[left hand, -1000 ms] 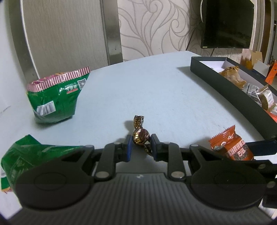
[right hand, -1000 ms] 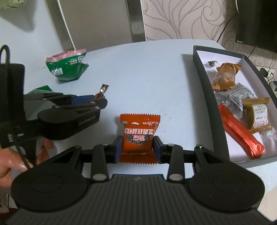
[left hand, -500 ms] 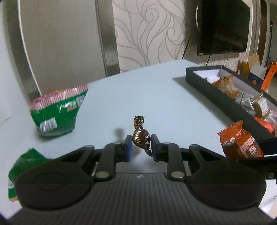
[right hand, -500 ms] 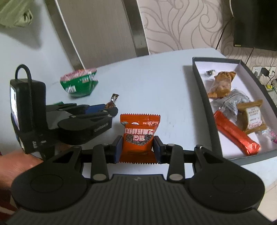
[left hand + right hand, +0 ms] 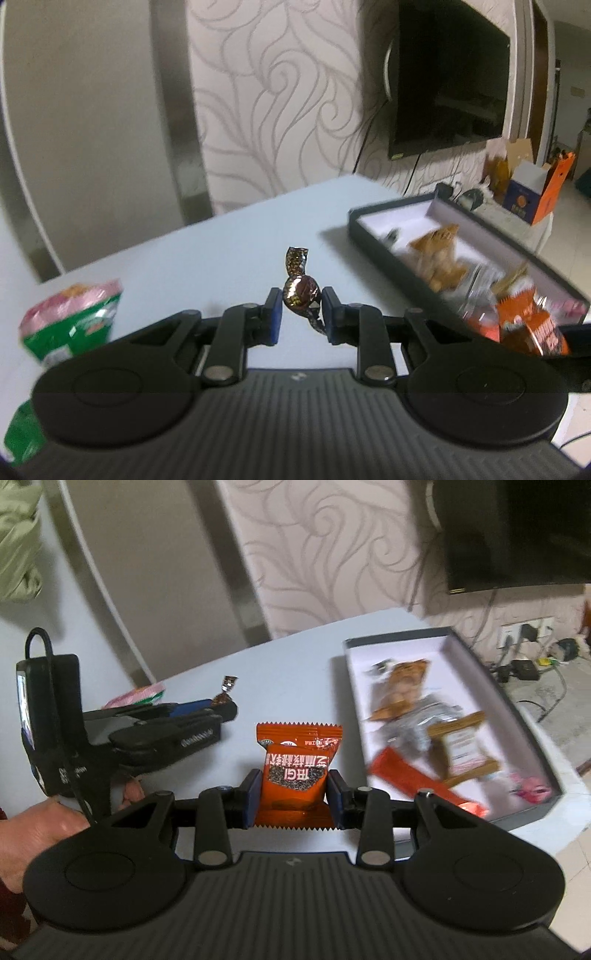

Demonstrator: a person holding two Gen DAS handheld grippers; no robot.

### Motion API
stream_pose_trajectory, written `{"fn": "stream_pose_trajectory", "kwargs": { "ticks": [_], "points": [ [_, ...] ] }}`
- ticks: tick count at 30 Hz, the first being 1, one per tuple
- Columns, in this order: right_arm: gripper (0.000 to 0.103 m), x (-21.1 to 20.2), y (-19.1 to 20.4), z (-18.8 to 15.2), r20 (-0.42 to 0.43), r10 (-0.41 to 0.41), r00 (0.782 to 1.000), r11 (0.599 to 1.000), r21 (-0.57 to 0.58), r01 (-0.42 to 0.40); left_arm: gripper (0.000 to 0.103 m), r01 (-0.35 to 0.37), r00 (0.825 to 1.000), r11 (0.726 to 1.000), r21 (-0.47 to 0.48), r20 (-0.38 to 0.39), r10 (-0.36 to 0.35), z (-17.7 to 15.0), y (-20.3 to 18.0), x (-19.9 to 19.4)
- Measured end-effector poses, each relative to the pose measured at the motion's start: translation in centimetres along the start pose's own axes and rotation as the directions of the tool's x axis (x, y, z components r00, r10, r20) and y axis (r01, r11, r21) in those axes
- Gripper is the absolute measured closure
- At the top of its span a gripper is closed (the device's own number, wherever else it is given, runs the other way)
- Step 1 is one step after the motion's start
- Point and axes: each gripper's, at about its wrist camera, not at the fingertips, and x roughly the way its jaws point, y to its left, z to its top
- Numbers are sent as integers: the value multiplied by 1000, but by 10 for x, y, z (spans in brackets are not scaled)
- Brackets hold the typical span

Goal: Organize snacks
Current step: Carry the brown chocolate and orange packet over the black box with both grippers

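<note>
My left gripper [image 5: 301, 315] is shut on a brown foil-wrapped candy [image 5: 300, 290] and holds it above the pale table [image 5: 229, 251]. My right gripper [image 5: 294, 799] is shut on an orange snack packet [image 5: 297, 771], also held above the table. The dark box [image 5: 539, 709] with a white inside lies to the right and holds several snacks. In the right wrist view the left gripper [image 5: 221, 705] with the candy [image 5: 227, 686] is to the left. In the left wrist view the orange packet [image 5: 532, 328] shows at the right, in front of the box [image 5: 388, 247].
A green snack bag [image 5: 70, 321] lies on the table at the left, and another green bag [image 5: 22, 439] at the lower left edge. A wall with a TV [image 5: 447, 81] stands behind the table. Cables and sockets [image 5: 524, 642] lie on the floor past the box.
Both grippers have risen with their snacks and moved toward the box. The green bags now sit lower and further left in the left wrist view.
</note>
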Motion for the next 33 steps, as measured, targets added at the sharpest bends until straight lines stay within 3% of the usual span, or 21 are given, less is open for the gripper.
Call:
{"fn": "stream_pose_trajectory", "kwargs": {
  "ticks": [15, 33],
  "points": [
    [60, -17, -74, 11, 31, -74, 997, 995, 70, 71, 77, 82, 996, 996, 41, 36, -84, 37, -68, 30],
    [60, -1, -107, 15, -33, -103, 994, 994, -30, 102, 77, 79, 997, 994, 75, 16, -81, 41, -120, 79]
  ]
}}
